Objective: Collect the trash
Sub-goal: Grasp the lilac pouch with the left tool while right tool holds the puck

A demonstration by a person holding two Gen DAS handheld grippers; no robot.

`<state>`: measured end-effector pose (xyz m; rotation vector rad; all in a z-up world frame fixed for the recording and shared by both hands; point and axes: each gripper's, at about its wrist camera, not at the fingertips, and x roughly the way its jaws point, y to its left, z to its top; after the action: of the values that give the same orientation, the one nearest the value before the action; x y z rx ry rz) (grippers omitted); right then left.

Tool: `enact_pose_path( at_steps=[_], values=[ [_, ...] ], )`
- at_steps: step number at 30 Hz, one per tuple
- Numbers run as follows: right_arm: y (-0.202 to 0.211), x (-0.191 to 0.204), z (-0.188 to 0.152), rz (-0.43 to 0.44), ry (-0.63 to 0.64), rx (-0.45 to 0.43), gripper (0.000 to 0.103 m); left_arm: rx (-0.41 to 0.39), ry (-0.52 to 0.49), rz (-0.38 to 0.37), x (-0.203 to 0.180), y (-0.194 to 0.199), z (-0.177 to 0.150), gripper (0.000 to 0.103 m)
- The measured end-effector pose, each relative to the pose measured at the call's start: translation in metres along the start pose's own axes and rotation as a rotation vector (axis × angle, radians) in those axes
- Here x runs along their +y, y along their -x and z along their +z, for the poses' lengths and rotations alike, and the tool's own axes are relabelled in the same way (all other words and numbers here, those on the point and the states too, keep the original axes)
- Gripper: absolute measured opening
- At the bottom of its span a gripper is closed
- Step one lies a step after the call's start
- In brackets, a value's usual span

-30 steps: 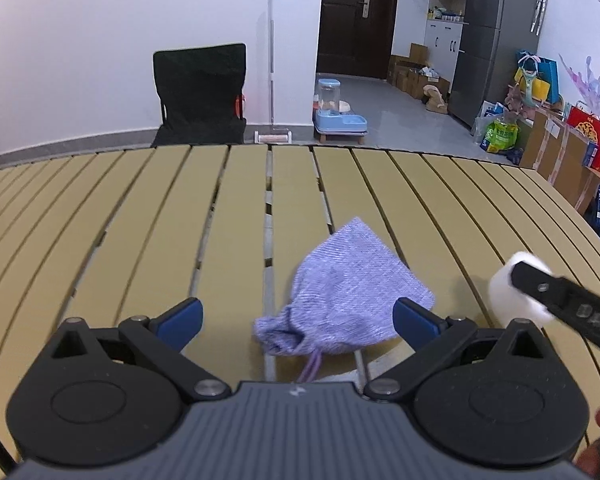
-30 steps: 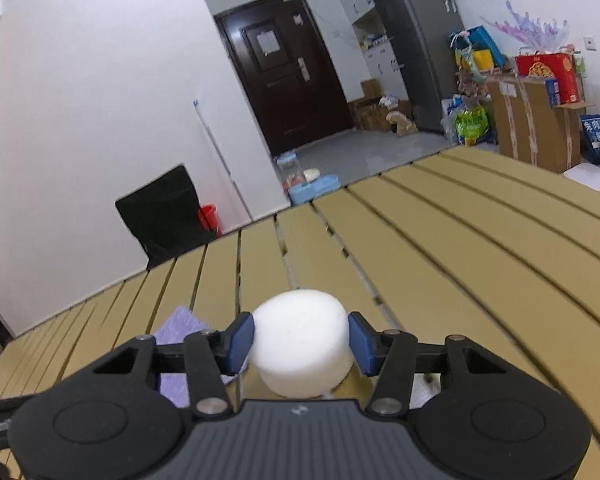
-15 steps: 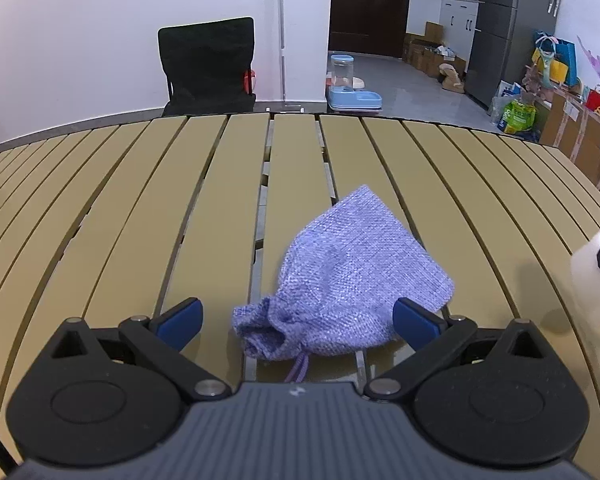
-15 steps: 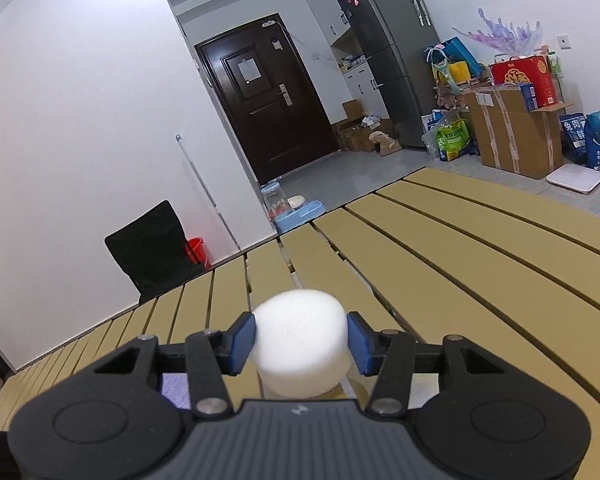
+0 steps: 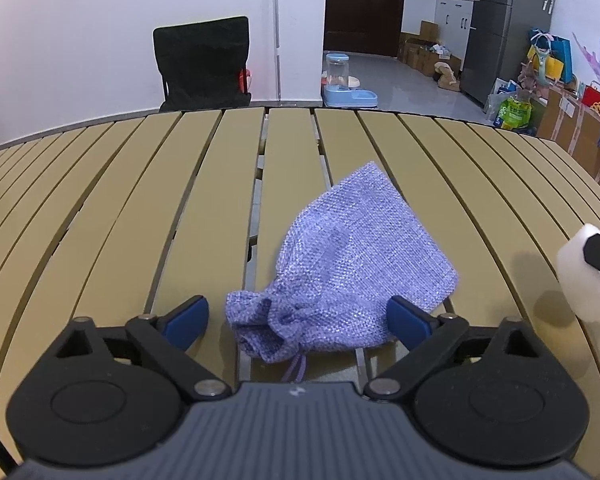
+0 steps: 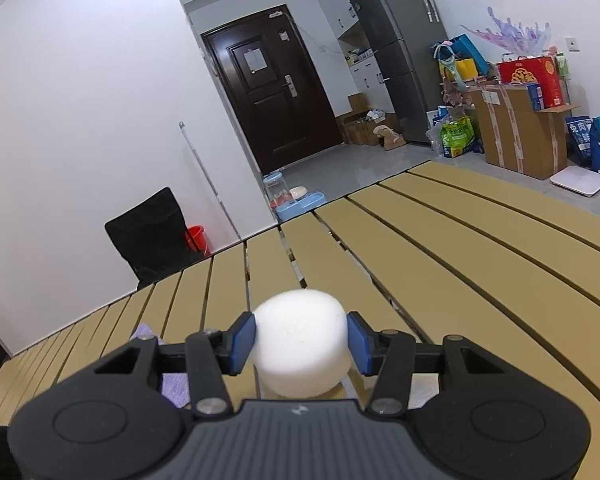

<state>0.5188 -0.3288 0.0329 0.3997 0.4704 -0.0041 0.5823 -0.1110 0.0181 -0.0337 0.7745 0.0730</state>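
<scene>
A purple woven drawstring pouch [image 5: 352, 264] lies on the slatted wooden table [image 5: 140, 208], its gathered mouth toward me. My left gripper [image 5: 298, 320] is open and empty, its blue pads on either side of the pouch's mouth end. My right gripper [image 6: 302, 338] is shut on a white foam puck [image 6: 302, 352], held above the table. The puck with a right finger also shows at the right edge of the left wrist view [image 5: 584, 276]. A corner of the pouch shows in the right wrist view [image 6: 144, 332].
Beyond the table's far edge stand a black chair [image 5: 204, 68], a mop handle [image 5: 276, 32] against the wall and a pet water feeder [image 5: 340, 84] on the floor. Cardboard boxes [image 6: 516, 132], bags and a fridge [image 6: 396, 48] are at the right.
My left gripper has drawn back a little, so the pouch's mouth sits further between its pads. My right gripper has lifted and tilted up with the foam puck still held.
</scene>
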Motion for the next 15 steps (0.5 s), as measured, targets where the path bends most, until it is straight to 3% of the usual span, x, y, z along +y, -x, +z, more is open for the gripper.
enact_pose_path(
  at_steps=[6, 8, 11, 15],
  values=[
    [0.000, 0.006, -0.003, 0.001, 0.020, 0.006, 0.049, -0.021, -0.034, 0.005, -0.008, 0.008, -0.004, 0.067],
    [0.001, 0.007, -0.003, 0.004, 0.026, 0.005, 0.049, -0.026, -0.033, 0.007, -0.007, 0.011, -0.005, 0.051],
    [0.005, 0.008, -0.003, 0.010, 0.035, 0.001, 0.049, -0.032, -0.044, 0.016, -0.009, 0.015, -0.006, 0.041],
    [0.010, 0.012, -0.002, 0.019, 0.049, -0.007, 0.049, -0.043, -0.069, 0.039, -0.014, 0.024, -0.007, 0.036]
  ],
)
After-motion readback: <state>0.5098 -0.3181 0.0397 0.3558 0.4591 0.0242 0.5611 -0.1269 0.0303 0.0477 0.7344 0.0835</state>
